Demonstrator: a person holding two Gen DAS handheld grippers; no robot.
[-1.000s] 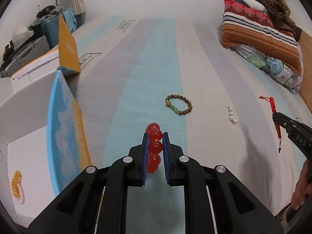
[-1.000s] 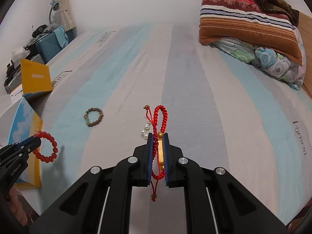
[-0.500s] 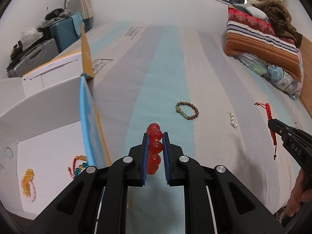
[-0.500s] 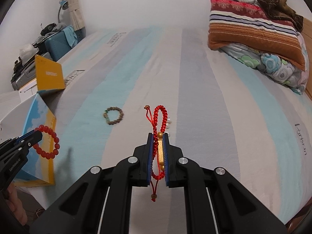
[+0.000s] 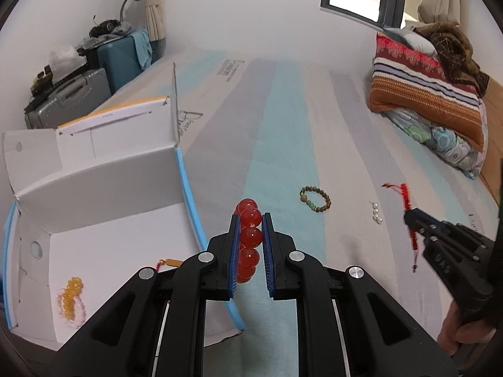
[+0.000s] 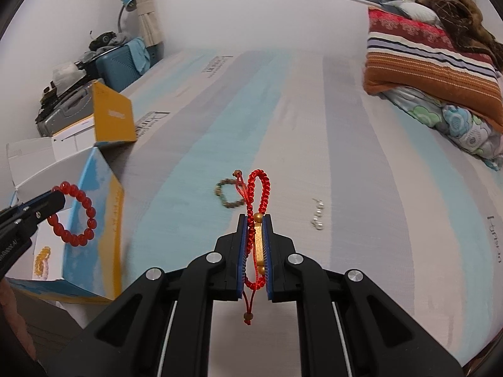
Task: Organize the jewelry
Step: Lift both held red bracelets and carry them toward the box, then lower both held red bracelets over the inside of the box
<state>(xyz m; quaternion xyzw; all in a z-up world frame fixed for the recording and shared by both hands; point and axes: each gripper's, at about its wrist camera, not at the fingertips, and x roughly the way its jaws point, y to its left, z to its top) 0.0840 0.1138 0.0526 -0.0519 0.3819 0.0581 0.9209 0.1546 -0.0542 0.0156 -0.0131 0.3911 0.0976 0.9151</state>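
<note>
While our left gripper (image 5: pixel 249 220) stays clamped on the red bead bracelet (image 5: pixel 248 242) beside the open box (image 5: pixel 103 185), our right gripper (image 6: pixel 254 220) pinches the red cord bracelet (image 6: pixel 256 188) shut above the bedsheet (image 6: pixel 361 172). We note a brown bead bracelet (image 5: pixel 315 199) and pearl earrings (image 5: pixel 376 215) lying apart on the sheet, and yellow beads (image 5: pixel 70 295) inside the box.

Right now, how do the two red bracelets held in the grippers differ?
The red bead bracelet in the left gripper is a ring of round glossy beads; the red braided cord bracelet in the right gripper is woven cord with gold pieces and dangling tails. Both are clamped and lifted off the bed.
</note>
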